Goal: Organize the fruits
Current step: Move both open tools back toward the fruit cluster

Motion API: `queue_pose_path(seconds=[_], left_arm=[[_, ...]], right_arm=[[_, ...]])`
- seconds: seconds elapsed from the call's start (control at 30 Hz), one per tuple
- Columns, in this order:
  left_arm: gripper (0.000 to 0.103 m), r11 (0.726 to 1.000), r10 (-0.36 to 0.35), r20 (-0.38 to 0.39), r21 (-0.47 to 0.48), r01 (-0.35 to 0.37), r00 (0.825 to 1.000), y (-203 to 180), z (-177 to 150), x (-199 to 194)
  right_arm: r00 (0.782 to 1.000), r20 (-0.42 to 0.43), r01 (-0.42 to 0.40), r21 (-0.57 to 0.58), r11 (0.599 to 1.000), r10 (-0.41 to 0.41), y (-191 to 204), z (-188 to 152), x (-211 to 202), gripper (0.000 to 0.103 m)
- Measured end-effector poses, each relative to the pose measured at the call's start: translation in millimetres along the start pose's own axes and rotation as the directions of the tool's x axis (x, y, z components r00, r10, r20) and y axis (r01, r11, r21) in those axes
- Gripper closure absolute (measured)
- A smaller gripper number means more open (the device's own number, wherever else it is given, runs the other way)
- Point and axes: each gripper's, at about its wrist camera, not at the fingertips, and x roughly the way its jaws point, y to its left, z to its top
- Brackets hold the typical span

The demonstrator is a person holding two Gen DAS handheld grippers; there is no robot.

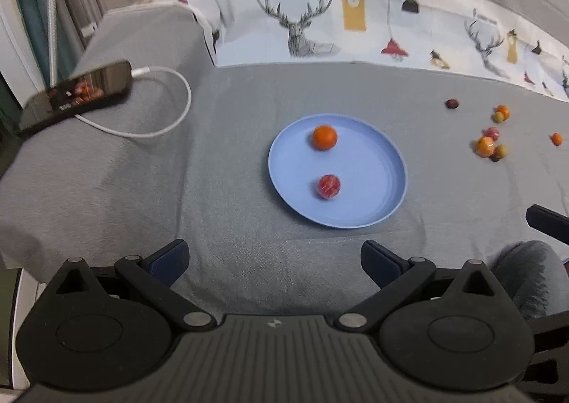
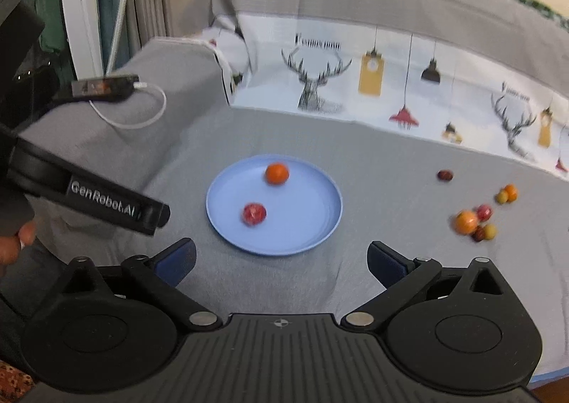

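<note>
A light blue plate [image 1: 377, 204] [image 2: 302, 236] lies on the grey cloth and holds an orange fruit [image 1: 324, 136] [image 2: 277, 173] and a red fruit [image 1: 328, 186] [image 2: 254, 213]. Several small loose fruits [image 1: 489, 145] [image 2: 473, 221] lie on the cloth to the right of the plate, with a dark one [image 1: 452, 103] [image 2: 444, 175] further back. My left gripper [image 1: 274, 261] is open and empty, in front of the plate. My right gripper [image 2: 281, 264] is open and empty, also in front of the plate. The left gripper's body [image 2: 106, 200] shows at the left of the right wrist view.
A phone [image 1: 78, 93] [image 2: 103, 86] with a white charging cable [image 1: 167, 125] lies on a raised grey cushion at the left. A white cloth with deer prints [image 1: 320, 26] [image 2: 355, 83] covers the back. A grey-sleeved arm [image 1: 526, 275] is at the right.
</note>
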Motion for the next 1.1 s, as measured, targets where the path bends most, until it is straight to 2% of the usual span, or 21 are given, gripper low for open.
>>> queue_pose_path(seconds=[0.33, 0.5, 0.7, 0.9, 1.1], left_arm=[[0.000, 1.000, 0.004, 0.083, 0.027, -0.006, 0.997, -12.3, -21.4, -51.1], [0.000, 1.000, 0.008, 0.129, 0.008, -0.009, 0.992, -8.8, -31.1, -71.7], [0.000, 1.000, 0.016, 0.120, -0.005, -0.016, 0.993, -3.9, -32.3, -73.0], [0.000, 1.000, 0.001, 0.140, 0.000, -0.001, 0.990, -6.2, -27.7, -81.2], [0.000, 1.000, -0.011, 0.141, -0.008, 0.012, 0.990, -4.8, -32.5, -85.7]], right_arm=[[0.997, 0.078, 0.013, 0.006, 1.000, -0.013, 3.4, -10.0, -47.9, 0.001], [0.994, 0.110, 0.020, 0.033, 0.999, -0.024, 5.1, -13.4, -63.7, 0.001], [0.993, 0.112, 0.018, 0.032, 0.999, -0.022, 9.2, -17.7, -66.6, 0.001], [0.985, 0.159, 0.060, 0.010, 0.998, -0.061, 11.1, -16.2, -80.3, 0.001], [0.982, 0.169, 0.079, 0.019, 0.997, -0.081, 10.7, -20.5, -89.2, 0.001]])
